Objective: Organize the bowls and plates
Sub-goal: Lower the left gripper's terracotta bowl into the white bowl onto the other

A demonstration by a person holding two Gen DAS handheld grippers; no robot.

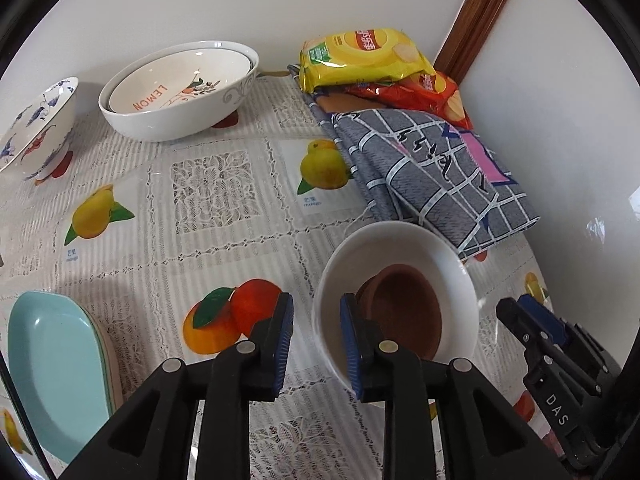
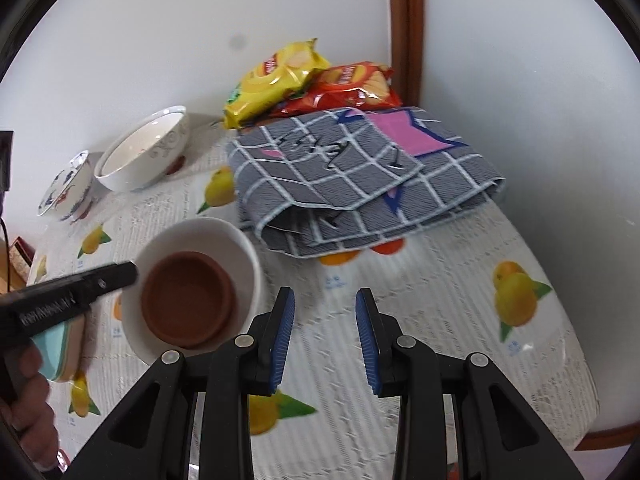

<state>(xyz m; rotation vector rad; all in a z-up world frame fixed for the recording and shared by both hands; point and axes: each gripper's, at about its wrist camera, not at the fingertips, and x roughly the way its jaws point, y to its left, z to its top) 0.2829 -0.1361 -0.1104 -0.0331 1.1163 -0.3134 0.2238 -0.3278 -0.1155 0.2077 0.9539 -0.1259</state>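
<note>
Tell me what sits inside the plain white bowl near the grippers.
Inside the white bowl lie brown dishes, nested, at least two by their rims. They cover the bowl's bottom, so anything beneath them, and their exact count, cannot be seen.

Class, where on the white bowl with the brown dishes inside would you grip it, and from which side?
Grip the white bowl by its thin upright rim on the near side, one finger inside and one outside. The brown dishes fill its middle, and the folded cloth crowds its far side.
</note>
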